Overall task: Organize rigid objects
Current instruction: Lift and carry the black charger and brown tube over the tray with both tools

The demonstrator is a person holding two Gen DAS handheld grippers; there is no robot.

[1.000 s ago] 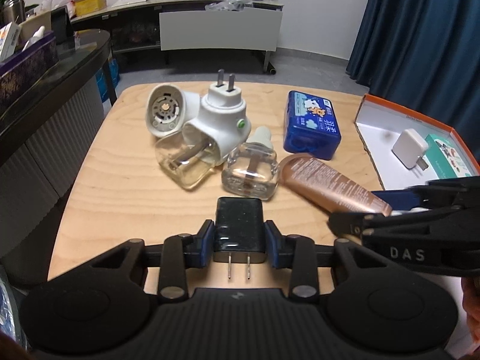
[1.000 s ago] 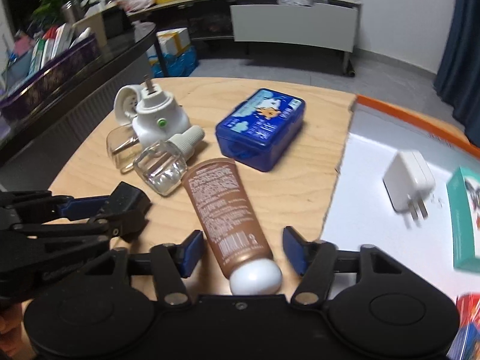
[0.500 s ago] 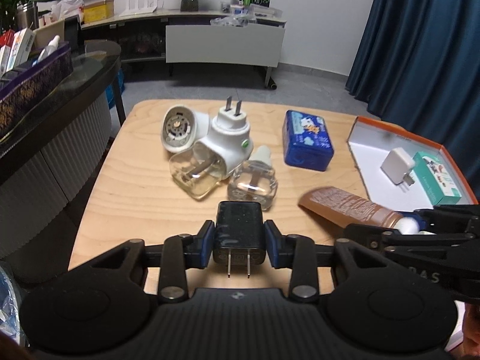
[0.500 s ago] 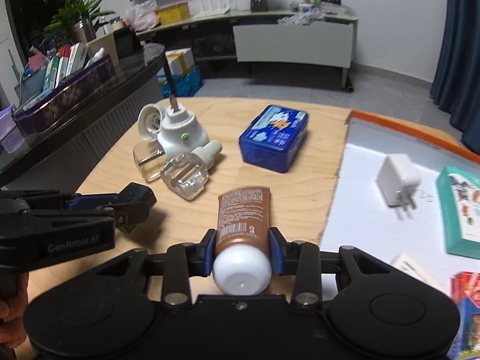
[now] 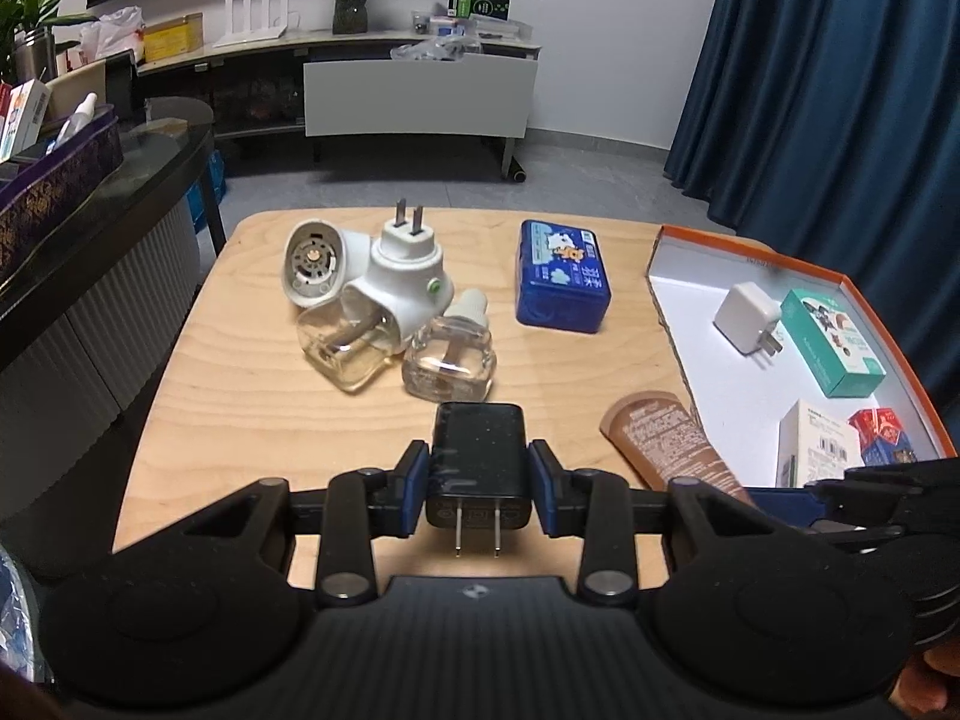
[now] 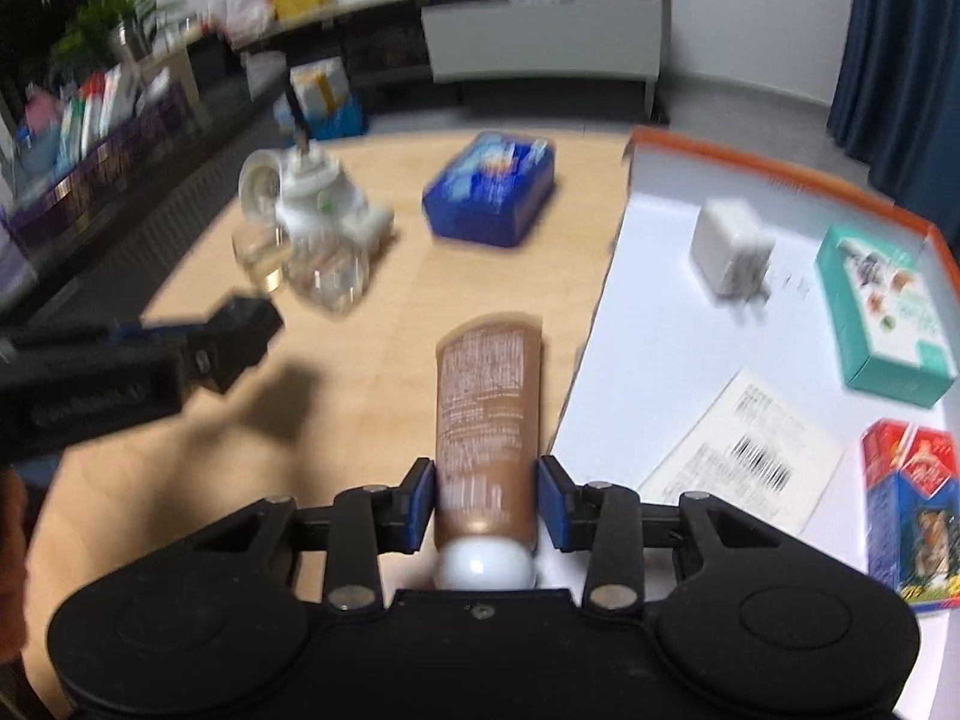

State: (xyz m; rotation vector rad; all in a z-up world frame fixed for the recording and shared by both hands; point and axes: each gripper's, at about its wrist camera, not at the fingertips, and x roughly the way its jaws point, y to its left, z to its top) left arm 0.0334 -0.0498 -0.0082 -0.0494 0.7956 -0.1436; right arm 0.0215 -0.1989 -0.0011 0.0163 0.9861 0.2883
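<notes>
The left tongs (image 5: 478,495) were clamped on a black charger (image 5: 478,461), prongs toward the camera. The right tongs (image 6: 485,507) gripped a brown tube (image 6: 489,420) above the counter (image 5: 240,384), just beside the orange-rimmed tray (image 6: 780,177).

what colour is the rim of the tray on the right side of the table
Orange, around a white inside. The tray rim shows most sharply in the left wrist view.
</notes>
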